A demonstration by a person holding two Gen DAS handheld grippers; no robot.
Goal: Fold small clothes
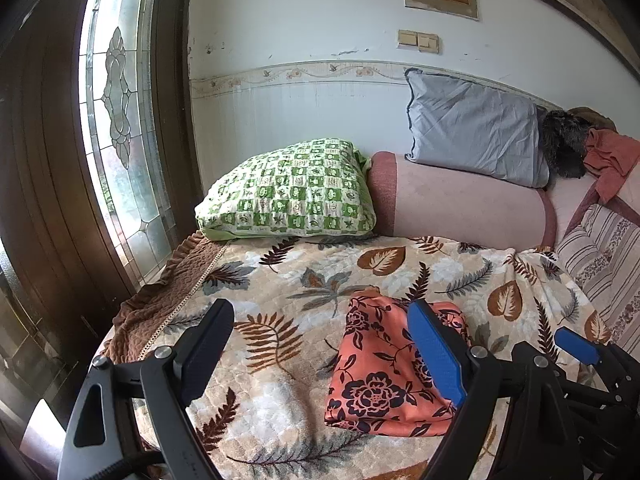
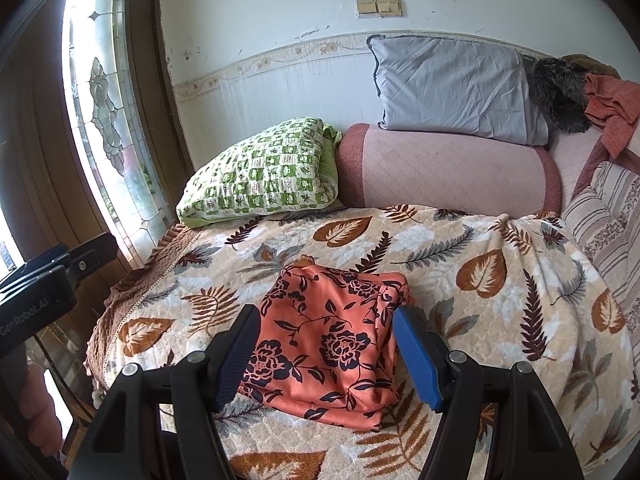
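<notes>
A folded orange garment with dark flowers lies flat on the leaf-patterned blanket near the bed's front edge. My left gripper hovers open just left of it; its blue finger overlaps the garment's right part in this view and nothing sits between the pads. A blue finger of my right gripper shows at the far right. In the right wrist view the garment lies between and beyond the fingers of my right gripper, which is open and not pressing on it. The left gripper's black body shows at the left.
A green checked pillow, a pink bolster and a grey pillow line the back by the wall. A striped cushion and a crumpled orange cloth lie right. A glazed wooden door stands left of the bed's brown ruffled edge.
</notes>
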